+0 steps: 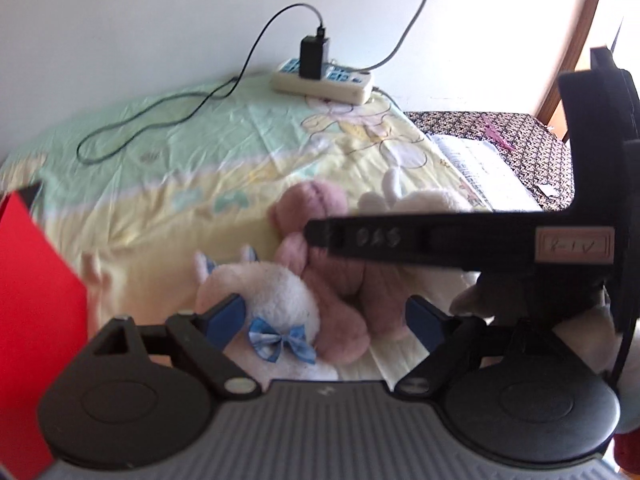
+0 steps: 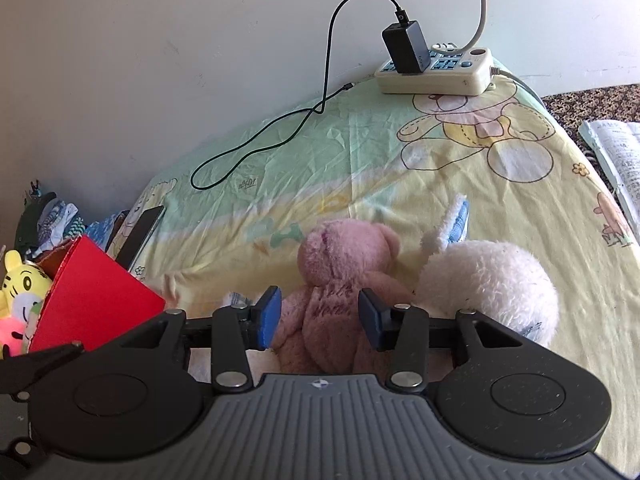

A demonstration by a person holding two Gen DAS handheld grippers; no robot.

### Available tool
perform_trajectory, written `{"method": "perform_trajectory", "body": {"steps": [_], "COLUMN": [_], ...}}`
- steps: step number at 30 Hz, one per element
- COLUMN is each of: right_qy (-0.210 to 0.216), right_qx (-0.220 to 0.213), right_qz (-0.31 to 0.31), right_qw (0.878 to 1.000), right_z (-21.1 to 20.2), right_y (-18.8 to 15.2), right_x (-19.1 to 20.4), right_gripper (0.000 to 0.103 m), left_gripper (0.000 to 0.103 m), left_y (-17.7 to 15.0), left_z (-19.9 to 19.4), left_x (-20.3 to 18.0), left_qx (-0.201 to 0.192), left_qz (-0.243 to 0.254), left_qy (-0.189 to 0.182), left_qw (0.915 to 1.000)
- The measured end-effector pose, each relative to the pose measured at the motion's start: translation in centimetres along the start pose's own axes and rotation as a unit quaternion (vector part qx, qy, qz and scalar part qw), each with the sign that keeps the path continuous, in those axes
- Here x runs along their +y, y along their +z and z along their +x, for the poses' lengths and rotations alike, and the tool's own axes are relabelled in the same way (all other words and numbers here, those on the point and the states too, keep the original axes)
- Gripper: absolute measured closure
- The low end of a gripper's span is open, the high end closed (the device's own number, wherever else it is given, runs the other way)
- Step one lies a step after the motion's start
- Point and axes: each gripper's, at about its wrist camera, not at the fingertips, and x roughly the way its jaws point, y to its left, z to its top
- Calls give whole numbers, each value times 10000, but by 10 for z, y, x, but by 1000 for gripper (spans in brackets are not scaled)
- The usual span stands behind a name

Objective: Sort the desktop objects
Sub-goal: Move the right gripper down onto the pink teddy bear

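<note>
A pink plush bear (image 2: 340, 280) lies on the yellow-green sheet (image 2: 360, 152), with a white fluffy plush (image 2: 488, 280) touching its right side. My right gripper (image 2: 320, 318) has its jaws either side of the bear's body, pads close to it; contact is unclear. In the left wrist view my left gripper (image 1: 326, 318) is open over a white plush with a blue bow (image 1: 276, 304) and the pink bear (image 1: 332, 256). The right gripper's black arm (image 1: 400, 238) crosses in front. A red box (image 2: 92, 300) at the left holds other plush toys (image 2: 20, 292).
A beige power strip (image 2: 436, 70) with a black charger (image 2: 406, 48) and its cable (image 2: 260, 144) sits by the wall. A phone (image 2: 140, 236) lies near the red box (image 1: 36, 320). An open book (image 2: 616, 160) lies on a patterned surface (image 1: 532, 148) to the right.
</note>
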Motion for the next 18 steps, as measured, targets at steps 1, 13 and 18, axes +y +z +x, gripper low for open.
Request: {"method": "perform_trajectory", "body": {"steps": [1, 13, 18], "right_qy": [-78, -596, -760], "right_qx": [-20, 624, 726], "right_qz": [-77, -1477, -1690], "right_qw": [9999, 9853, 9800], "right_z": [1, 48, 61], "right_y": [2, 23, 25], "right_x": [2, 30, 33], "right_gripper": [55, 28, 32], "left_gripper": [13, 15, 19], "left_y": [3, 5, -2], "left_z": [4, 3, -15], "left_x": [-1, 37, 43], "left_qx": [-20, 175, 131], "left_qz": [75, -170, -500], "left_qy": [53, 231, 47], "left_qw": [10000, 9994, 9987]}}
